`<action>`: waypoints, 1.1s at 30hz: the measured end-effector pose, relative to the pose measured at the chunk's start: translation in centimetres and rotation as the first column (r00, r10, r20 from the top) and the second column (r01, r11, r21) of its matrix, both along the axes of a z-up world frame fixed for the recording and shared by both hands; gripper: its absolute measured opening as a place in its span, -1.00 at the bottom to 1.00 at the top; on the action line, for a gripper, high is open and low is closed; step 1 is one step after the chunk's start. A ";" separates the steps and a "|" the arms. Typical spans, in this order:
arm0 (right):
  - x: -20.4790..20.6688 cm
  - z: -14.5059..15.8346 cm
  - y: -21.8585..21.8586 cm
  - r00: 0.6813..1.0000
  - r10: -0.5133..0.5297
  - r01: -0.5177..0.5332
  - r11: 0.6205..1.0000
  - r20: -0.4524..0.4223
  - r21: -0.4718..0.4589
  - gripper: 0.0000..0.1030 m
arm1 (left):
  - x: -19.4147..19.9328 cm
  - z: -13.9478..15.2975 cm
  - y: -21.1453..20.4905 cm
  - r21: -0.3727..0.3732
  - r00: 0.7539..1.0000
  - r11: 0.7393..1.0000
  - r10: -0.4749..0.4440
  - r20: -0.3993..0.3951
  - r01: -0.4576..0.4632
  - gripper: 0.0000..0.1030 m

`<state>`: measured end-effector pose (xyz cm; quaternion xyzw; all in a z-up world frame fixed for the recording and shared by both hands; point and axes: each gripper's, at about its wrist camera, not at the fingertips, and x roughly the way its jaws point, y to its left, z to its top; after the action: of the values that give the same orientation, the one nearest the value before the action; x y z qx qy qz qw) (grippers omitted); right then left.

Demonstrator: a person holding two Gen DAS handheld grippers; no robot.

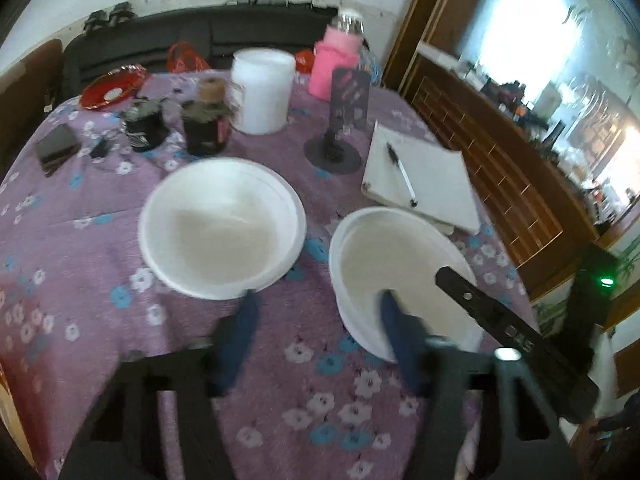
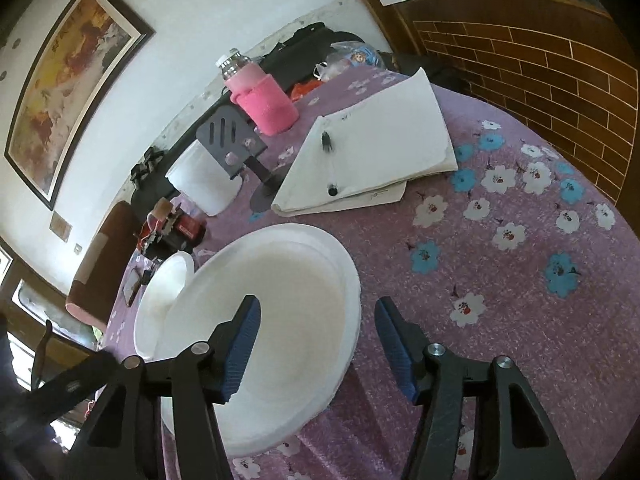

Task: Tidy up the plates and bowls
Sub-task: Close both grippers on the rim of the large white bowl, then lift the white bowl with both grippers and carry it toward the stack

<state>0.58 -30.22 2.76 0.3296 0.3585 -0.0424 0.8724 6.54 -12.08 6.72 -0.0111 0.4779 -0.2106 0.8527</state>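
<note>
Right claw (image 2: 316,340), jaws apart, straddles the rim of the right bowl (image 2: 288,304) at frame centre, unclamped. Left claw (image 1: 316,320), jaws apart, holds nothing; left bowl (image 1: 220,228) sits beside. Closing off-centre could tip the bowl across the desk (image 2: 520,280).

- Round table under a purple cloth printed with white and blue flowers (image 1: 80,248).
- White cylindrical plastic tub (image 1: 262,90) at the table's far side.
- Pink-sleeved clear bottle (image 1: 334,60) just right of the tub.
- Dark phone stand on a round base (image 1: 340,120) in front of the bottle.
- White notebook (image 1: 424,176) with a pen (image 1: 401,174) lying on it, right of the stand.
- Two dark jars (image 1: 206,120) left of the tub.
- Red dish (image 1: 110,88) at the far left.
</note>
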 end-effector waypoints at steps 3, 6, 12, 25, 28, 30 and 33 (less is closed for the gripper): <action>-0.2 0.2 -0.1 1.000 0.004 -0.004 1.000 0.013 0.003 0.16 | 0.6 -0.9 -1.2 0.001 1.000 1.000 -0.008 -0.031 0.008 -0.05; -0.1 0.2 -0.1 1.000 0.006 -0.006 1.000 0.015 -0.005 0.10 | 0.9 -1.4 -2.2 0.012 0.999 1.000 -0.026 -0.042 0.027 -0.05; 0.6 -0.4 0.1 0.999 0.043 -0.043 0.999 0.004 0.024 -0.32 | 2.0 -2.5 -3.4 0.008 0.995 1.000 -0.026 -0.095 0.027 -0.05; -0.8 0.0 1.2 0.993 0.116 -0.116 0.990 0.008 0.073 -0.50 | -0.1 -1.5 -0.8 0.034 0.998 0.999 0.006 -0.068 -0.004 -0.45; -0.7 0.2 2.8 0.985 0.173 -0.173 0.983 -0.003 0.060 -0.50 | -1.5 -1.4 0.8 0.032 0.997 0.999 0.031 -0.064 -0.029 -0.45; -0.6 0.4 3.8 0.976 0.216 -0.215 0.976 -0.007 0.044 -0.46 | -2.2 -1.5 2.1 0.016 0.996 0.999 0.046 -0.072 -0.044 -0.45; -0.3 0.0 4.4 0.972 0.233 -0.232 0.971 -0.013 0.052 -0.46 | -2.4 -2.6 3.3 0.002 0.992 0.998 0.062 -0.106 -0.062 -0.45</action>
<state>0.26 -25.84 2.76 0.3065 0.4039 0.0658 0.8594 4.14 -8.76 4.15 -0.0376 0.5218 -0.1832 0.8323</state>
